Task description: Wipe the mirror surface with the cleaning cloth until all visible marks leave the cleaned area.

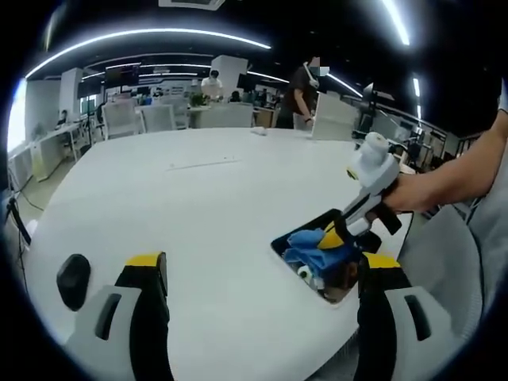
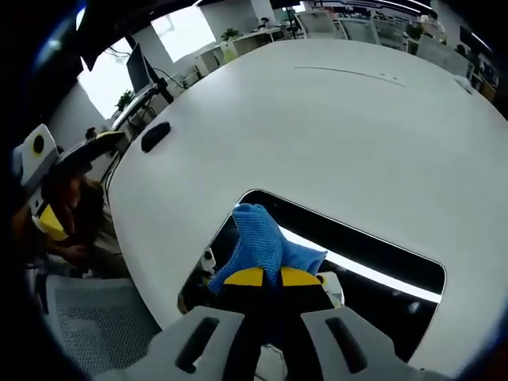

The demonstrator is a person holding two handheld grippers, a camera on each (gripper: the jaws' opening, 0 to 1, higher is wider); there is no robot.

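Right claw [image 2: 264, 277] around cloth [image 2: 260, 238]

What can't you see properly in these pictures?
- Marks on the mirror: right gripper view, its glass only reflects ceiling lights; the blue cloth covers part.
- Mirror's near corner: left gripper view, hidden behind the left gripper's jaw.
- Distant people: left gripper view, too small.
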